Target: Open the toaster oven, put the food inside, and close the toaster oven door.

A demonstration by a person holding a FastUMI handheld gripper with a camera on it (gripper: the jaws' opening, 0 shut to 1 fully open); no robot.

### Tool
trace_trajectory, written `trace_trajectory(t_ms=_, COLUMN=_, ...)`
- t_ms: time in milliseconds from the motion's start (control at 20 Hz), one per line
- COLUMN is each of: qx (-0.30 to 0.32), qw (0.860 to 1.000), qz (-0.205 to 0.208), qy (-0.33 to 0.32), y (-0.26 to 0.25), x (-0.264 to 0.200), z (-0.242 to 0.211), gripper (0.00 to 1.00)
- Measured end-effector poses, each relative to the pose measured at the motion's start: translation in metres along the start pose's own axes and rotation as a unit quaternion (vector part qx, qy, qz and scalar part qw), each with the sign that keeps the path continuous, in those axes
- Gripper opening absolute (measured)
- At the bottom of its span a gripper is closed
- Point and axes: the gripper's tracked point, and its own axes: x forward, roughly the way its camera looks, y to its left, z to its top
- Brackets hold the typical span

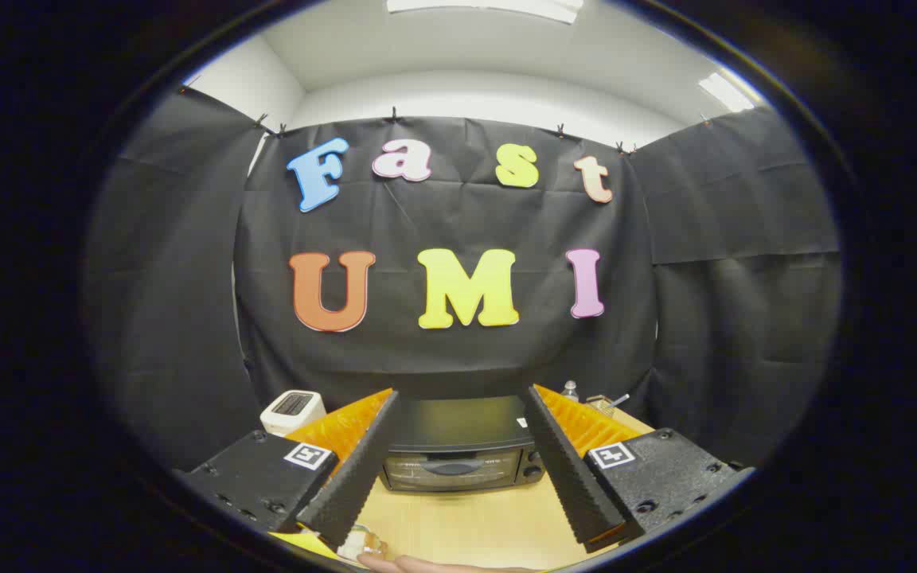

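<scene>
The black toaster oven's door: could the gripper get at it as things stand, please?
Probably yes: the black toaster oven, door closed, sits beyond the open gripper fingers, with bare wooden table between and nothing visible blocking the way.

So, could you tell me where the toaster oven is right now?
In the gripper view, the toaster oven sits on the wooden table beyond the open jaws, door shut, against the black cloth wall.
</scene>
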Motion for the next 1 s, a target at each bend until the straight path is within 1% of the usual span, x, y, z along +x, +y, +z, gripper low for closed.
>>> trace_trajectory(t_ms=150, qx=0.005, qw=1.000, qz=-0.003, qy=0.006, y=-0.003, x=0.000, z=-0.005, gripper=1.00)
trace_trajectory(t_ms=250, qx=0.015, qw=1.000, qz=0.005, qy=0.025, y=-0.001, x=-0.002, z=-0.013, gripper=1.00)
trace_trajectory(t_ms=350, qx=0.016, qw=0.999, qz=0.012, qy=0.030, y=0.000, x=-0.002, z=-0.014, gripper=1.00)
trace_trajectory(t_ms=450, qx=0.005, qw=1.000, qz=0.014, qy=0.024, y=0.000, x=-0.003, z=-0.013, gripper=1.00)
trace_trajectory(t_ms=600, qx=-0.001, qw=1.000, qz=0.004, qy=0.005, y=-0.003, x=-0.004, z=-0.008, gripper=1.00)
trace_trajectory(t_ms=750, qx=0.003, qw=1.000, qz=0.006, qy=-0.010, y=0.000, x=-0.005, z=-0.005, gripper=1.00)
trace_trajectory(t_ms=1000, qx=0.005, qw=1.000, qz=0.015, qy=-0.015, y=0.006, x=0.000, z=-0.007, gripper=1.00)
